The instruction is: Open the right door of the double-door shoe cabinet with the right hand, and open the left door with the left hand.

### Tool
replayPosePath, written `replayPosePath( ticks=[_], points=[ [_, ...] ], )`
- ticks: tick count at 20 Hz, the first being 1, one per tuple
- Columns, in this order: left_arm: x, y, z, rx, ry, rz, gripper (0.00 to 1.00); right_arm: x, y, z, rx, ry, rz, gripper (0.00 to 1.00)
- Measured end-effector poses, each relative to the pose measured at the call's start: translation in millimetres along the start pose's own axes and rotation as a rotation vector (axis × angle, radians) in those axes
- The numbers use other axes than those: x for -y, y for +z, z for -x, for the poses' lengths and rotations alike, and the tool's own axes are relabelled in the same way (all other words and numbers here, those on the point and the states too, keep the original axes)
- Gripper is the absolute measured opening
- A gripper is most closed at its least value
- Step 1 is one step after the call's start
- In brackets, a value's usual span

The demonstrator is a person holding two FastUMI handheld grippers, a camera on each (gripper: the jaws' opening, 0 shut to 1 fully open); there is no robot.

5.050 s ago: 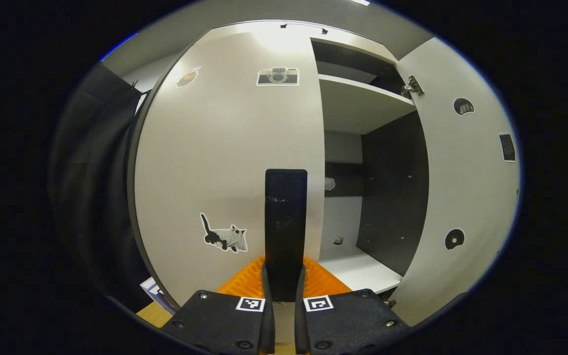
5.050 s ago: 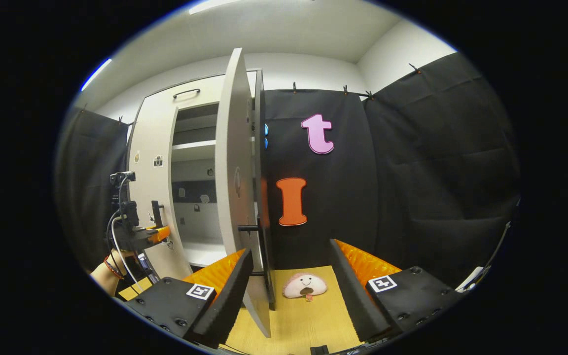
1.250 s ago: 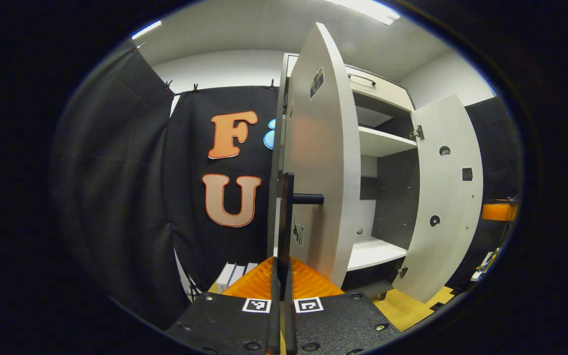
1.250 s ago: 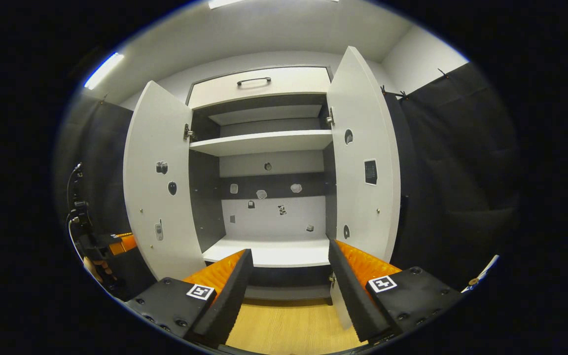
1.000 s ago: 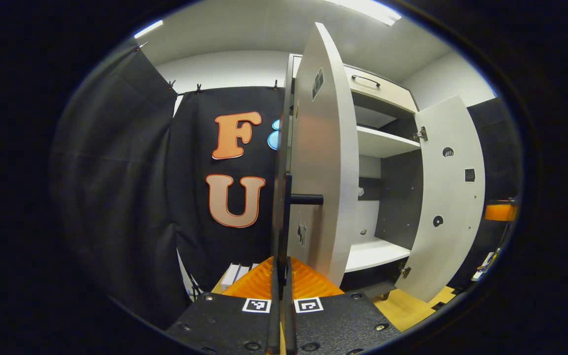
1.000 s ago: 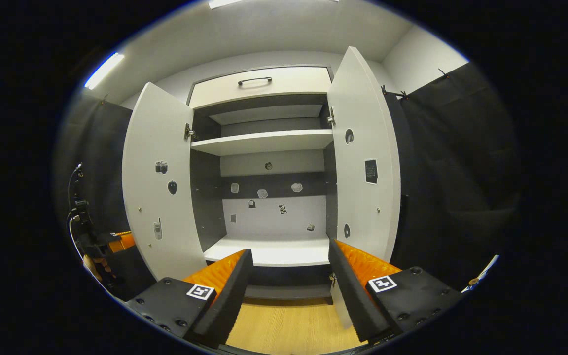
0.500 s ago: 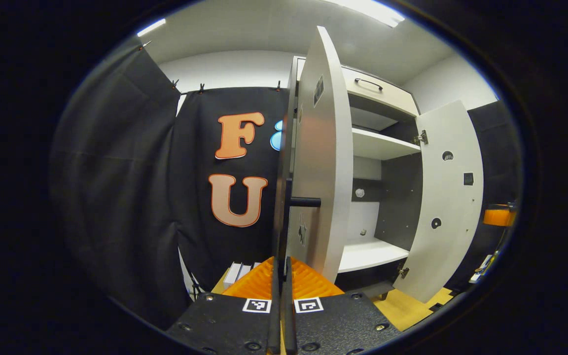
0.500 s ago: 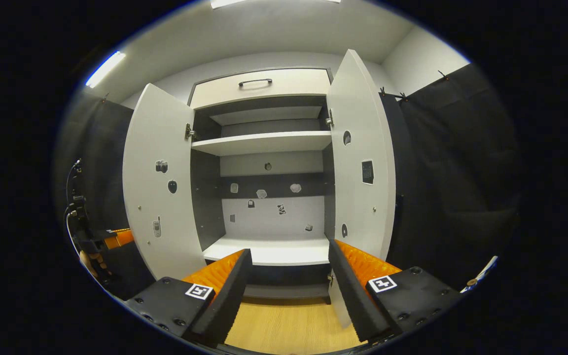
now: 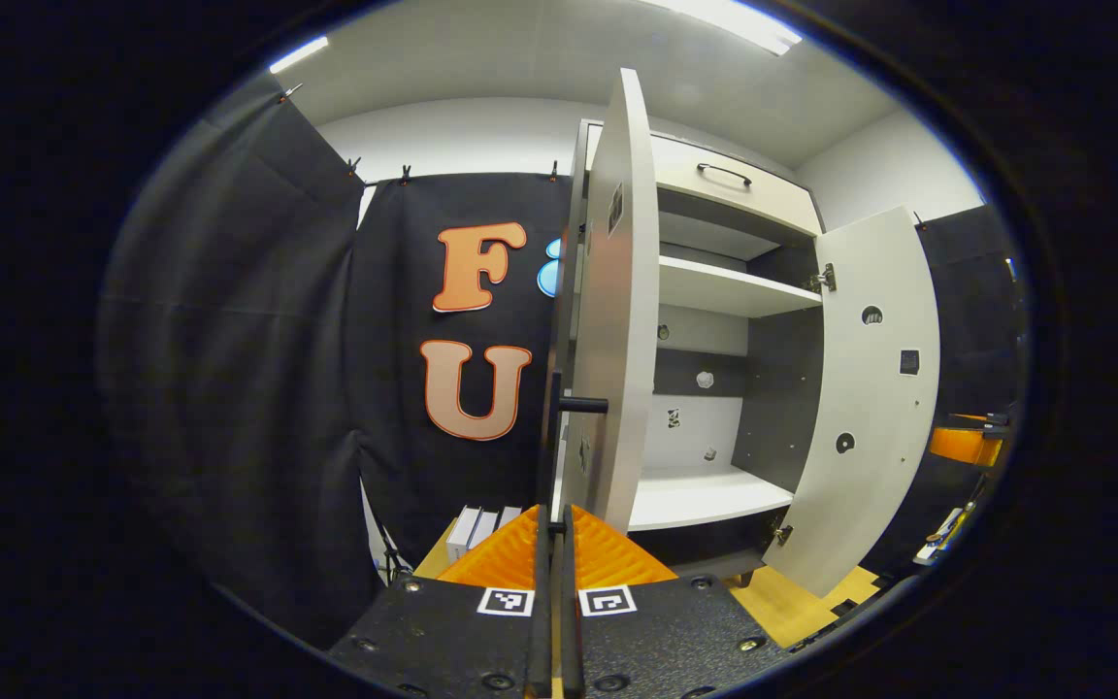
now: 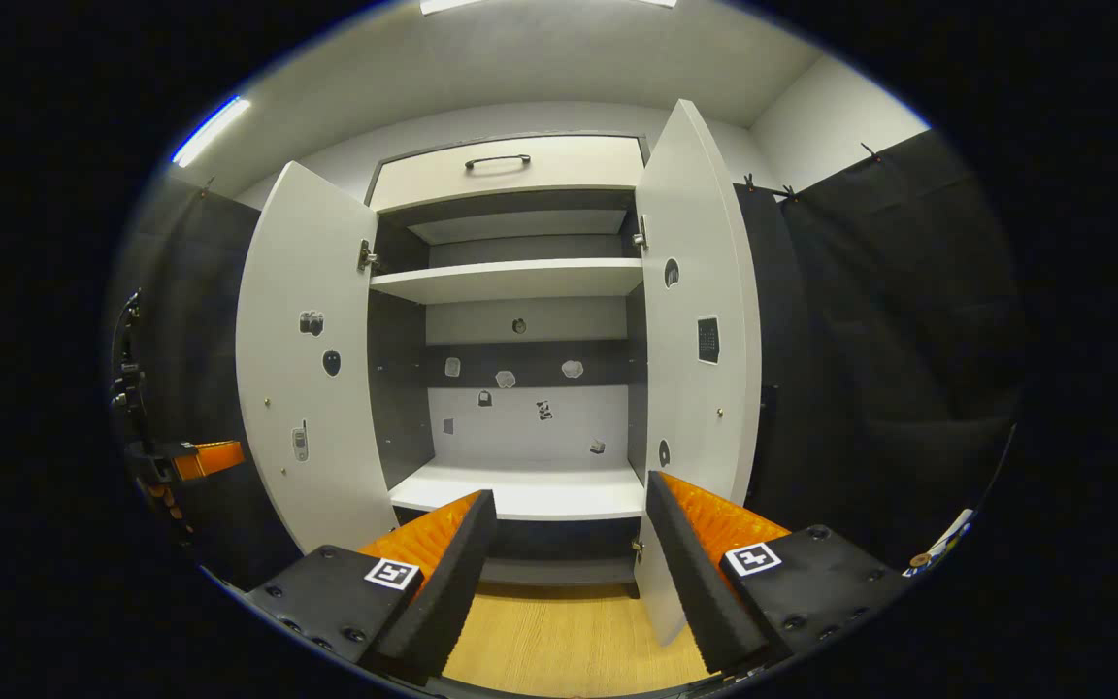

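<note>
Two flat white doors [image 10: 312, 349], ajar.

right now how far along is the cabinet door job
Both doors look open: the right door and left door stand swung out, baring the shelves. The right gripper is open and free. The left gripper is shut, possibly on the left door's handle. Left: let go, back off.

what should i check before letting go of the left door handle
1. Right door swung wide open: ok.
2. Left door swung out, shelves exposed: ok.
3. Left gripper shut on the handle: ok.
4. Right gripper open, holding nothing, apart from the right door: ok.
5. Room between the left door and the cloth wall behind it: cannot tell.
</note>
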State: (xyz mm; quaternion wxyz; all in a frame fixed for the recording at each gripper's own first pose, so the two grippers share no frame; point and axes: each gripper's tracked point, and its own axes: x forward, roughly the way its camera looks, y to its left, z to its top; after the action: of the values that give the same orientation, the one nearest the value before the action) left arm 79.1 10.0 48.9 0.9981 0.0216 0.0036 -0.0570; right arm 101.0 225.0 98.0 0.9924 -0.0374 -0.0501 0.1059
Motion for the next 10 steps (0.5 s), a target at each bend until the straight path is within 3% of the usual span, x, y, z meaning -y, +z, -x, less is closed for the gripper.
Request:
replayPosePath(
  ticks=[5,7,10],
  points=[
    [16,21,17,0.014,0.011,-0.019,0.04,7,1,2,0.007,-0.011,0.004,0.99],
    [25,25,21,0.023,0.004,-0.045,0.25,12,1,1,0.015,-0.025,0.016,0.99],
    [35,16,19,-0.003,0.014,-0.048,0.83,20,-3,0,0.009,-0.036,0.018,0.99]
  ],
)
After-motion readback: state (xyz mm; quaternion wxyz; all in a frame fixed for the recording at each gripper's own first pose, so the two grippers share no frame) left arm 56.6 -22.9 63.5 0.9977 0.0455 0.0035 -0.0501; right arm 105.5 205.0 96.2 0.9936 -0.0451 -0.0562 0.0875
